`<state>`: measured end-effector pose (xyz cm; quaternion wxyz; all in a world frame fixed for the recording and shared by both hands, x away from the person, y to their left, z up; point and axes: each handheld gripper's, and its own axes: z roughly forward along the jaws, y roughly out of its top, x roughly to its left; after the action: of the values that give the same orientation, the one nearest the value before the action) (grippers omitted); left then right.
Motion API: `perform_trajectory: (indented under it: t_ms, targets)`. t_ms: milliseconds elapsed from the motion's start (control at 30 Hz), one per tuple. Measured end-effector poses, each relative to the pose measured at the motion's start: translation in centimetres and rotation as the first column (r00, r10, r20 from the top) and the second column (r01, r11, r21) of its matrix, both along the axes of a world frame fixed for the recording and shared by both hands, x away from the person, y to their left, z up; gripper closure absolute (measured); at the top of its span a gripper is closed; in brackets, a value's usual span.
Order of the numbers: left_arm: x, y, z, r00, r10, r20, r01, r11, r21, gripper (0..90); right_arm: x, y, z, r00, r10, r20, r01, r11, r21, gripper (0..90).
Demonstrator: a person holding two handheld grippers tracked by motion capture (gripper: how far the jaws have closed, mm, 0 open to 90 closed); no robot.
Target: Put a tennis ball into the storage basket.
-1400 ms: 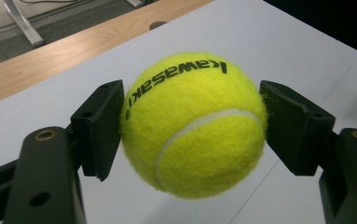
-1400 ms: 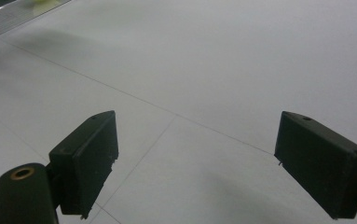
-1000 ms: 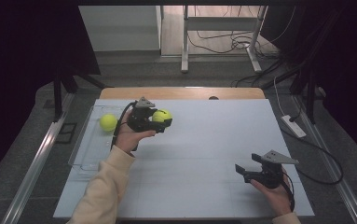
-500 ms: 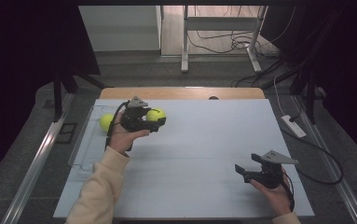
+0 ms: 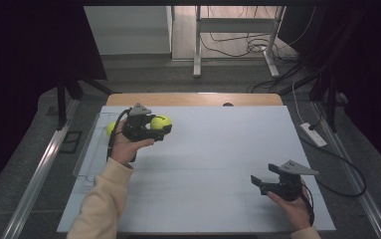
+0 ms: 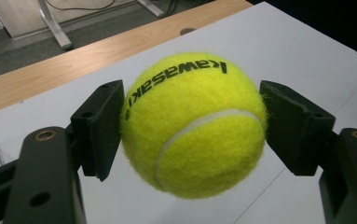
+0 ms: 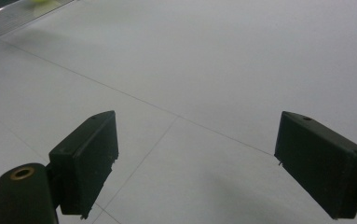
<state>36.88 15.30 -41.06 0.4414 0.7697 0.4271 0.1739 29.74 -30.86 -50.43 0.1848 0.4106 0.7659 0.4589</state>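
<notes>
My left gripper was clamped on the tennis ball, one pad against each flank, the ball lifted clear of the white table and lying straight ahead between the jaws (a sphere, so no long axis governed the grip). Just behind that hand lay a second ball in the clear tray. My right gripper stood with jaws wide and nothing between them, well apart toward the near edge. I judged the left hand far nearer; any set-down or handover would travel from it toward the right.
</notes>
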Motion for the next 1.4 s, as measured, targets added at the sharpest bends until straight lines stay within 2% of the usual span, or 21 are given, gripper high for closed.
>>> perform_trajectory:
  t_ms: [333,700,933,1100,1400]
  targets:
    - [-0.3,0.7,0.0,0.9999,0.014,0.003,-0.014,0.9999,-0.006,27.0,0.0,0.0,0.0,1.0,0.0,0.0,0.0,1.0,-0.001,13.2]
    - [-0.9,2.4,-0.1,0.9987,0.05,0.006,-0.05,0.9985,-0.023,27.0,0.0,0.0,0.0,1.0,-0.002,0.002,0.002,1.0,-0.001,13.2]
    - [-1.4,3.9,-0.5,0.9964,0.084,0.007,-0.084,0.9959,-0.033,27.0,0.0,0.0,0.0,1.0,-0.005,0.002,0.005,1.0,-0.001,13.2]
    - [-1.6,4.8,-0.7,0.9936,0.112,0.009,-0.112,0.9935,-0.021,27.0,0.0,0.1,0.0,1.0,-0.007,-0.001,0.007,1.0,-0.006,13.2]
    - [-2.2,6.2,-1.2,0.9885,0.151,0.007,-0.151,0.9882,-0.023,27.0,0.0,0.1,0.0,1.0,-0.01,0.0,0.01,1.0,-0.003,13.2]
